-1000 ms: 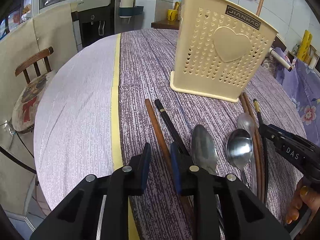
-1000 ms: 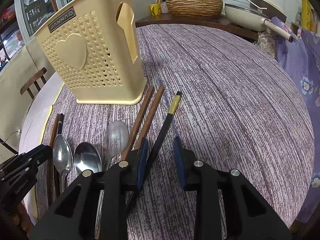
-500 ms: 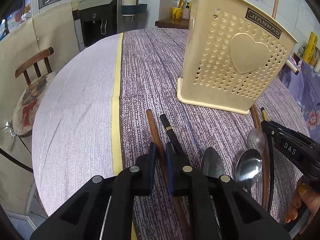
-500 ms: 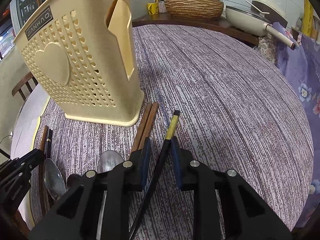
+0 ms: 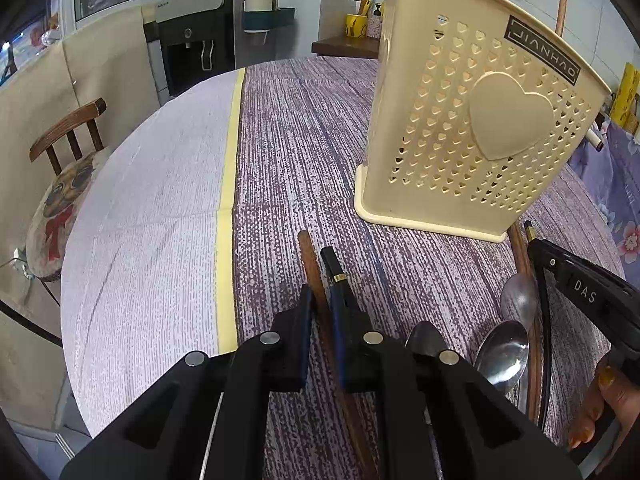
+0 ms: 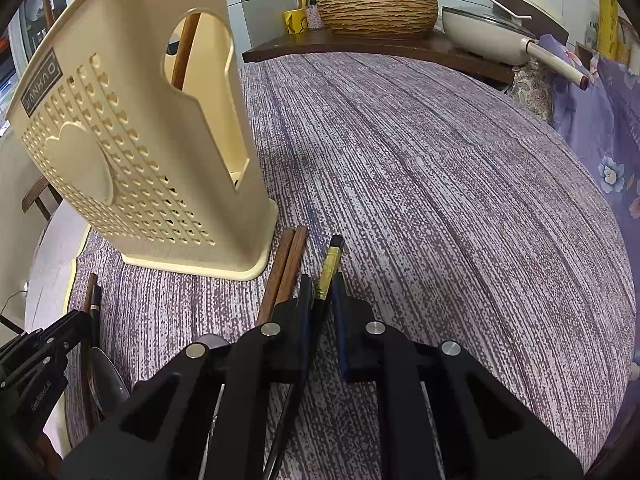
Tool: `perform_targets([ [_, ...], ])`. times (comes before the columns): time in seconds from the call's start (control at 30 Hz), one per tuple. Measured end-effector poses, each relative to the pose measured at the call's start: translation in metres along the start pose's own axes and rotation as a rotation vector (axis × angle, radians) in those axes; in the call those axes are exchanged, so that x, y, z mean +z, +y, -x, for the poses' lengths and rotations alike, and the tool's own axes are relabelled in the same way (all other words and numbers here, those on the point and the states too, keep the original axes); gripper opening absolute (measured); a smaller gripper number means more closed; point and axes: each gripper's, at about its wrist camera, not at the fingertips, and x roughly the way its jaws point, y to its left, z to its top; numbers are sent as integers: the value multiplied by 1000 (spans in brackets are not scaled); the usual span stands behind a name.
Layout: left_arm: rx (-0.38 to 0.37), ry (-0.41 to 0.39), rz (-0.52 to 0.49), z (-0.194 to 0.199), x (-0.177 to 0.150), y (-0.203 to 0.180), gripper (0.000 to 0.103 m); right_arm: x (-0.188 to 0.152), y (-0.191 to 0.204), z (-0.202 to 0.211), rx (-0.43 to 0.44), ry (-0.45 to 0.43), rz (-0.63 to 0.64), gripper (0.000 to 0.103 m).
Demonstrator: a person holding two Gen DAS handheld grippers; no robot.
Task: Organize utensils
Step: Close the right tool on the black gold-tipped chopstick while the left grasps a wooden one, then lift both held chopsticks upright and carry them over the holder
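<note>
Left wrist view: the left hand-held gripper (image 5: 320,308) is closed narrowly around a brown chopstick (image 5: 310,264). The right hand-held gripper (image 6: 322,296) pinches a black chopstick (image 6: 330,264). Spoons (image 5: 504,354) lie on the purple-clothed desk (image 5: 304,132) beside the cream holder (image 5: 476,120), which has one stick inside; most sorting remains. Kitchen behind.

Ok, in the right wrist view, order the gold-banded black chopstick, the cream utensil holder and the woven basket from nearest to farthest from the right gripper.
1. Gold-banded black chopstick, between the right gripper fingers.
2. Cream utensil holder, ahead left.
3. Woven basket, on the far counter.
</note>
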Motion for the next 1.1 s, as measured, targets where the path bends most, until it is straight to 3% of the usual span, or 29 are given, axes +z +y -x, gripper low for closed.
perform_targets([
  [0.5, -12, 8, 11, -1, 1, -1, 9, -5, 5, 4, 0, -8, -2, 10],
  [0.73, -61, 26, 62, -4, 7, 9, 9, -1, -10, 2, 101, -2, -85, 9],
  [1.1, -95, 3, 87, 0, 9, 15, 8, -2, -25, 13, 151, -27, -149, 9],
])
